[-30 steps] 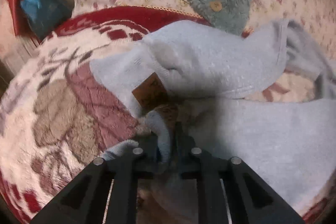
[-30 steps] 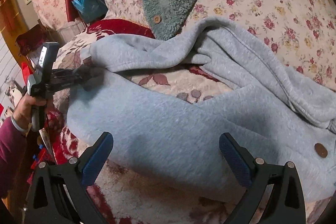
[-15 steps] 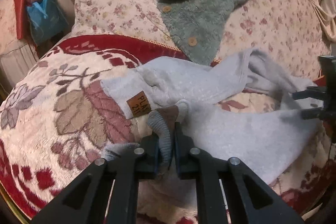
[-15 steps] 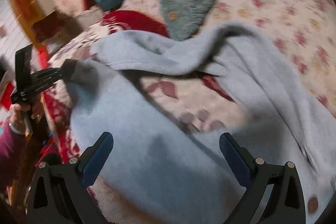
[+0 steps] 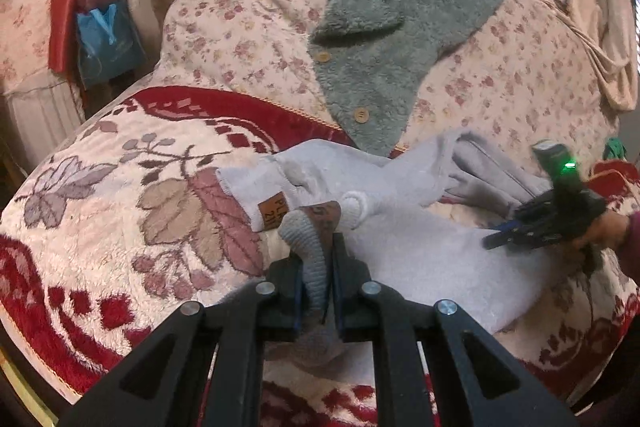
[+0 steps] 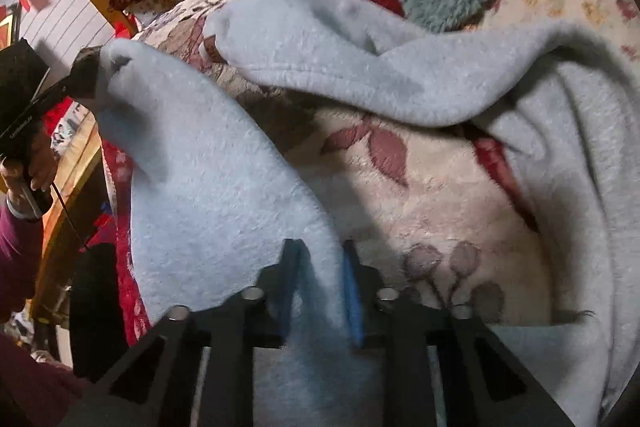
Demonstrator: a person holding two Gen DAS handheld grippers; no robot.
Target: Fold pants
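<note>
Light blue fleece pants (image 5: 420,251) lie spread on a red and cream floral blanket (image 5: 132,211). My left gripper (image 5: 318,267) is shut on the ribbed cuff of one leg, next to a brown leather patch (image 5: 273,211). My right gripper (image 6: 320,279) is closed on the edge of the same leg's fabric (image 6: 208,163), further along it. It also shows in the left wrist view (image 5: 516,231) at the right. The left gripper shows in the right wrist view (image 6: 86,75), holding the cuff lifted. The other leg (image 6: 360,63) lies crumpled behind.
A grey-green fleece jacket (image 5: 384,43) with wooden buttons lies on a flowered quilt (image 5: 240,35) behind the pants. A blue bag (image 5: 106,39) and red cloth stand at the far left. The bed's wooden edge (image 6: 68,187) is on the left of the right wrist view.
My right gripper has moved down to the leg and closed from wide open onto its edge. My left gripper has pulled back and lifted with the cuff.
</note>
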